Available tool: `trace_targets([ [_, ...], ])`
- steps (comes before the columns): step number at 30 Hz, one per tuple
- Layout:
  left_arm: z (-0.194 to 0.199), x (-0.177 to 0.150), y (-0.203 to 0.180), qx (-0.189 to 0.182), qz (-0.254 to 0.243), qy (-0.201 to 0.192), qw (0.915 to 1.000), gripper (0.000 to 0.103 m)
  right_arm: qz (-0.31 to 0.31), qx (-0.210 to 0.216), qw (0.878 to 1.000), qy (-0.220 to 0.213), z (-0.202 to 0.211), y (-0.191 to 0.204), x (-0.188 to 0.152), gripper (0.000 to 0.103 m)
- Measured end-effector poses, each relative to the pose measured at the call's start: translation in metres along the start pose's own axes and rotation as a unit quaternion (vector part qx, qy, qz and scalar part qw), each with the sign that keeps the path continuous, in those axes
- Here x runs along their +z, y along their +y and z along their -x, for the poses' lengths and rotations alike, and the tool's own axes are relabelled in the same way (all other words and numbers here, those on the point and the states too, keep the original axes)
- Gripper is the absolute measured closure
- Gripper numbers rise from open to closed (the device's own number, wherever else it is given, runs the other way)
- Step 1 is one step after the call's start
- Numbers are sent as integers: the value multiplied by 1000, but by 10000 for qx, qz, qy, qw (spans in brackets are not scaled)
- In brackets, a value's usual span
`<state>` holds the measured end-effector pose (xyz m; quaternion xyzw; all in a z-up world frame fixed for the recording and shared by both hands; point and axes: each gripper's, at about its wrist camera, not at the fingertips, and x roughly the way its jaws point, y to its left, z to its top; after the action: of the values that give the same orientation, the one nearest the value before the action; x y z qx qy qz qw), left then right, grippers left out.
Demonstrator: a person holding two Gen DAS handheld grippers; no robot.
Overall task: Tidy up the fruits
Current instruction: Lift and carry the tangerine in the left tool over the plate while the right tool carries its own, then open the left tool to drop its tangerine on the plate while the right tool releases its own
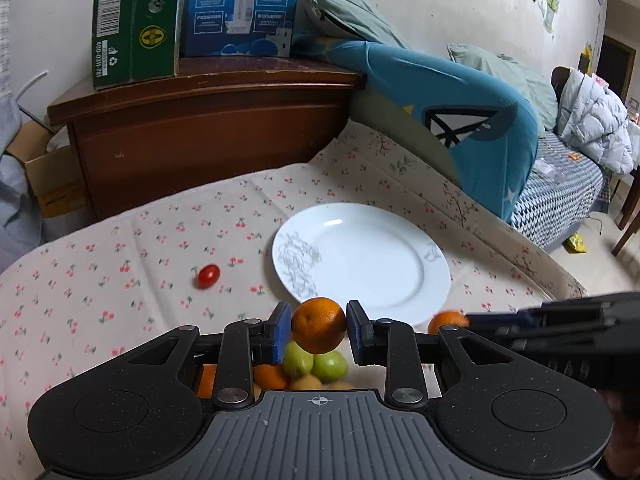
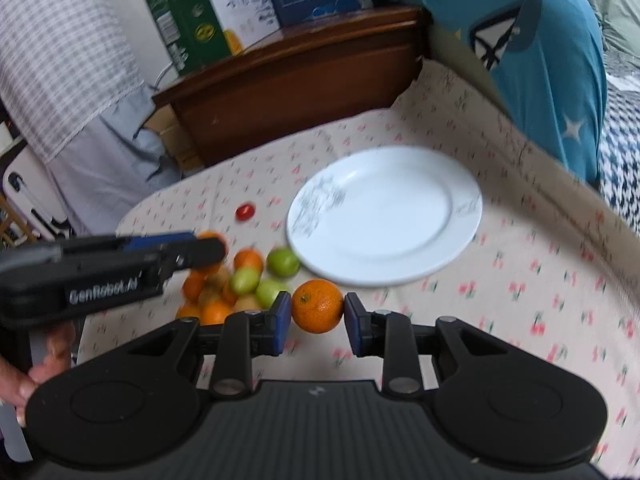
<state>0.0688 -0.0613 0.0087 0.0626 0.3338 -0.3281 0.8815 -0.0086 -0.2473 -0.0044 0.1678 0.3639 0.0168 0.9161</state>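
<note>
Each gripper is shut on its own orange mandarin, lifted off the cloth. In the left wrist view my left gripper (image 1: pixel 319 330) pinches a mandarin (image 1: pixel 318 320) above the fruit pile (image 1: pixel 316 364) of green and orange fruit. My right gripper (image 1: pixel 472 320) reaches in from the right with its mandarin (image 1: pixel 444 322). In the right wrist view my right gripper (image 2: pixel 318 316) clamps a mandarin (image 2: pixel 316 306) near the front rim of the white plate (image 2: pixel 460 224). The left gripper (image 2: pixel 214 250) hovers over the fruit pile (image 2: pixel 244 282), its mandarin (image 2: pixel 210 237) partly hidden. The white plate (image 1: pixel 400 280) holds no fruit.
A red cherry tomato (image 1: pixel 209 276) lies alone on the cherry-print cloth (image 1: pixel 120 280), left of the plate; it shows again as a tomato (image 2: pixel 245 211). A dark wooden cabinet (image 1: pixel 208 128) with cartons stands behind. A blue cushion (image 1: pixel 460 120) leans at the right.
</note>
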Motion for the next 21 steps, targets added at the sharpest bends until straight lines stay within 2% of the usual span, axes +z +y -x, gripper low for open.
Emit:
trace_targets([
  [5,-19,11,2,-92,-11,24,10000,75,-414,-74,9991,-29,-14,-22,22,75],
  [12,-49,23,3,-226,-2,78,9997,75,-560,-209,9982,39,-36,-35,38,75],
  [21,-82,30,3,-223,-13,250,9994,75,-700,-257,9971,135,-60,-41,48,75],
])
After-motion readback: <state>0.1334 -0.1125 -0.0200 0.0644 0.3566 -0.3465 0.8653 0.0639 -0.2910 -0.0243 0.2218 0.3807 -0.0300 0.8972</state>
